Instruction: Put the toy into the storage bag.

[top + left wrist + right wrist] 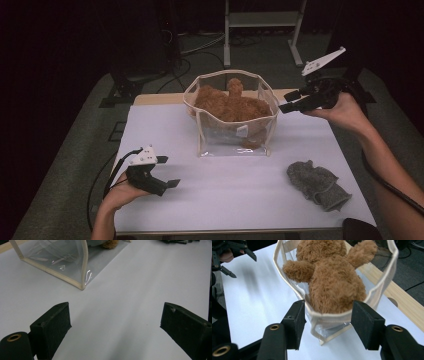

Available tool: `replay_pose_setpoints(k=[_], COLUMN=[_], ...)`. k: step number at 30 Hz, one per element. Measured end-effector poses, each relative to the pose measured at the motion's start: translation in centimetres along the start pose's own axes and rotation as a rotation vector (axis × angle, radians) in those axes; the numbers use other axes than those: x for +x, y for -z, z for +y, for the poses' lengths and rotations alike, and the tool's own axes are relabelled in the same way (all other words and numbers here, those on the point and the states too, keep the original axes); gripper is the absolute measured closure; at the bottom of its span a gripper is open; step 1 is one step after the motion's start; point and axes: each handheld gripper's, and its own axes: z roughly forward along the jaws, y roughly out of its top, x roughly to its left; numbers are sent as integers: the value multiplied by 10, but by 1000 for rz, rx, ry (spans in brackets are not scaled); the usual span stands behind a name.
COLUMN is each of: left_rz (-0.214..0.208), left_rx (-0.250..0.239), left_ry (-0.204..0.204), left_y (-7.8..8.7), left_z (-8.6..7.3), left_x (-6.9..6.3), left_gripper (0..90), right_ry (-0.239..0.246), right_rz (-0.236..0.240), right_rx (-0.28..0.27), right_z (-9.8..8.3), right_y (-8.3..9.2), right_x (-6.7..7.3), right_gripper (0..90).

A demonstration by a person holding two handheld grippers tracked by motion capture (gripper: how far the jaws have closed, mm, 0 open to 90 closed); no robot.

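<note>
one clear bag (230, 135), one brown plush bear (227, 102), one grey cloth (317, 184), two tools.

High view overhead facing forward, gripper views low and close, all sharing clear bag (230, 120) on table (240, 195)

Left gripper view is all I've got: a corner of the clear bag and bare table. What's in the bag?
Observer: A brown teddy bear fills the clear bag, one limb poking above the rim.
Operator: Where's the other gripper?
Observer: The right gripper is at the bag's right rim; in the right gripper view its jaws stand apart on either side of a corner of the rim, pads not pressing on it.
Operator: Anything else on the table?
Observer: A crumpled grey cloth lies near the front right of the table, apart from the bag.
</note>
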Motion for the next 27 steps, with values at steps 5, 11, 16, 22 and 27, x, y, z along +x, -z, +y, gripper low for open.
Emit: replay_pose_setpoints(k=[5, 11, 16, 22, 27], left_rz=[2, 7, 9, 10, 11], left_rx=[2, 0, 0, 3, 1], left_ry=[0, 2, 6, 4, 12], left_y=[0, 1, 0, 2, 2], left_z=[0, 0, -1, -2, -3], left_x=[0, 1, 1, 1, 2], left_gripper=[84, 84, 84, 84, 84], right_ry=[-29, -65, -105, -133, -149], right_rz=[-13, -19, -19, -20, -10], right_rx=[-28, -36, -41, -47, -45], right_z=[-22, -45, -63, -79, -91], right_y=[12, 14, 13, 6, -2], right_x=[-1, -4, -8, -11, -12], right_gripper=[426, 408, 396, 367, 355])
